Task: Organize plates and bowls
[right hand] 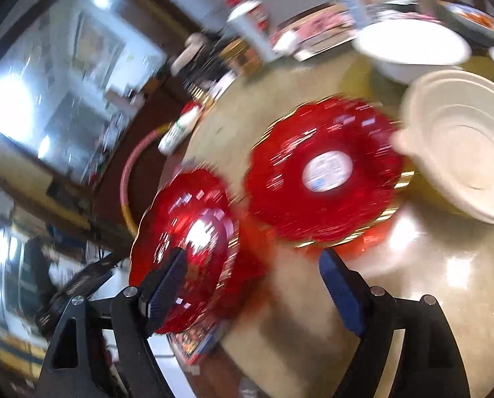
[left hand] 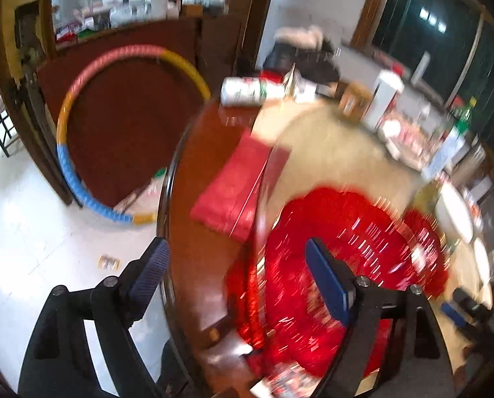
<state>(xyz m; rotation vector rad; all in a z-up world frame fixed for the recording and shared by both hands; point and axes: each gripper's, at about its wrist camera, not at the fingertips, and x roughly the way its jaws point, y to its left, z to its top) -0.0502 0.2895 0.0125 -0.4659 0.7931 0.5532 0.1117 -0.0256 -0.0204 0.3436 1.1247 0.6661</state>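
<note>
Both views are motion-blurred. In the left wrist view a red scalloped plate (left hand: 333,265) lies on the beige turntable (left hand: 339,152), a second red plate (left hand: 426,242) to its right. My left gripper (left hand: 237,268) is open and empty, its right finger above the near plate. In the right wrist view one red plate (right hand: 323,172) with a white label lies at the centre; another red plate (right hand: 187,242) sits at the table's left edge. A cream ribbed bowl (right hand: 462,146) and a white bowl (right hand: 412,49) stand at the right. My right gripper (right hand: 250,282) is open and empty, near the left plate.
A red folded cloth (left hand: 233,185) lies on the brown table rim. Boxes, a can (left hand: 243,91) and bottles crowd the far side of the table. A coloured hoop (left hand: 81,126) leans by the floor at left. White plates (left hand: 452,212) sit at the right edge.
</note>
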